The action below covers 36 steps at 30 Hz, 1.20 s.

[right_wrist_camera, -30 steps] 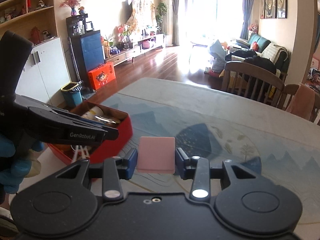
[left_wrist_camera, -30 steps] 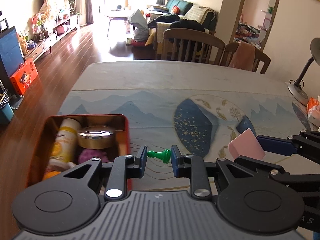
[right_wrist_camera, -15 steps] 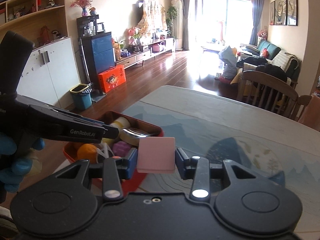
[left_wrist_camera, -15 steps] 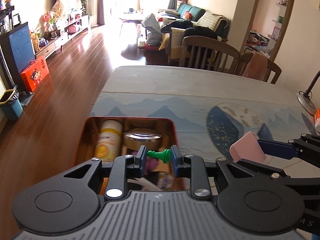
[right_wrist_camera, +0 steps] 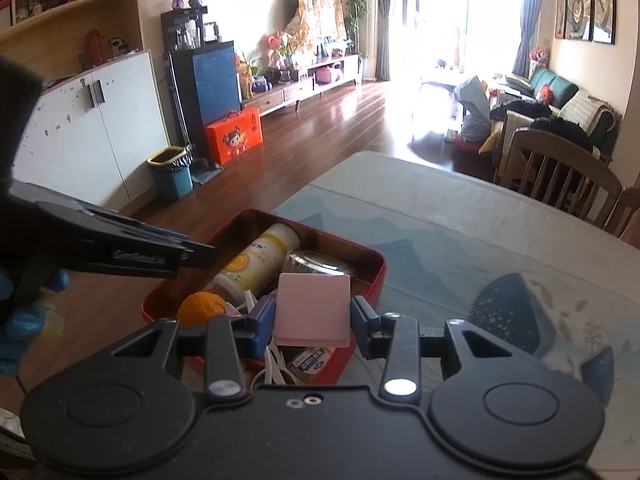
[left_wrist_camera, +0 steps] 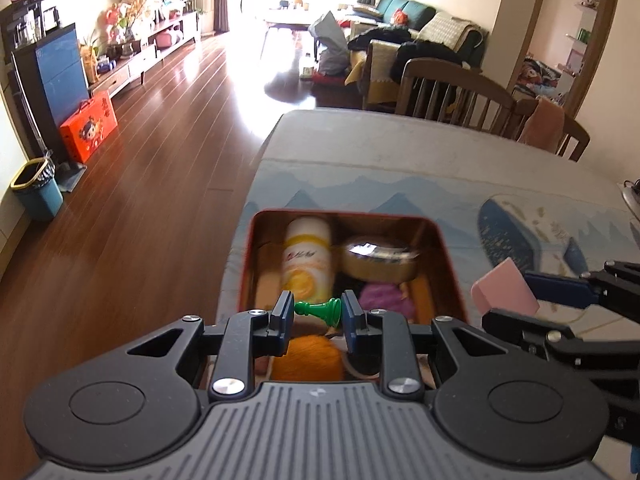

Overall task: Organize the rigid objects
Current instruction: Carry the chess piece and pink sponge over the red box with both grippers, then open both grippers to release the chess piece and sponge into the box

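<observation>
Both hand-held grippers have travelled from beside the red rectangular metal tin (left_wrist_camera: 452,256) to over it: left hand-held gripper (left_wrist_camera: 316,312) clamps a small green chess pawn (left_wrist_camera: 318,310), right hand-held gripper (right_wrist_camera: 311,316) clamps a flat pink square block (right_wrist_camera: 312,308), tin on the table (right_wrist_camera: 460,220)

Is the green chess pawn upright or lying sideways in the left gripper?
Sideways: the green chess pawn lies level between the left gripper fingers, base rightward, above the red tin.
</observation>
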Each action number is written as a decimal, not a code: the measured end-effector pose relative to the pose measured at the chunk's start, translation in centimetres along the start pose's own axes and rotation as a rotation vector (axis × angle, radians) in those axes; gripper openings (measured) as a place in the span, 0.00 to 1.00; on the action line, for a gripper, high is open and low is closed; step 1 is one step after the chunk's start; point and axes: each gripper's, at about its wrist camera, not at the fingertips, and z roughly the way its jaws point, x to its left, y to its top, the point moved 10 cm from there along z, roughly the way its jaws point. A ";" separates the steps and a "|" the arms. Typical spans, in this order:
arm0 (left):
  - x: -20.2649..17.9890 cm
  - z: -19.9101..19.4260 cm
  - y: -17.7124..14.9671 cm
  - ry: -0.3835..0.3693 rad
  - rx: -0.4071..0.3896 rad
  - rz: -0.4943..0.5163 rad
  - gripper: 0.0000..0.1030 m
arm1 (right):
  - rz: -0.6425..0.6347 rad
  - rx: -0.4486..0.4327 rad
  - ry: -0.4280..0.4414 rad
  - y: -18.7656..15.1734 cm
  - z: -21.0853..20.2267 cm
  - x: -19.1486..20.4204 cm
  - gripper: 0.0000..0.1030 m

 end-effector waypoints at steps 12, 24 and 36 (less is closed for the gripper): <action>1.4 3.2 -1.7 0.002 0.059 0.024 0.24 | -0.019 0.098 0.003 -1.5 4.0 1.1 0.39; 1.1 4.9 -1.8 -0.021 0.093 0.032 0.24 | -0.017 0.141 0.001 -2.3 5.6 0.9 0.38; 1.6 5.0 -1.8 -0.020 0.111 0.007 0.24 | -0.001 0.119 0.004 -1.6 4.7 0.7 0.44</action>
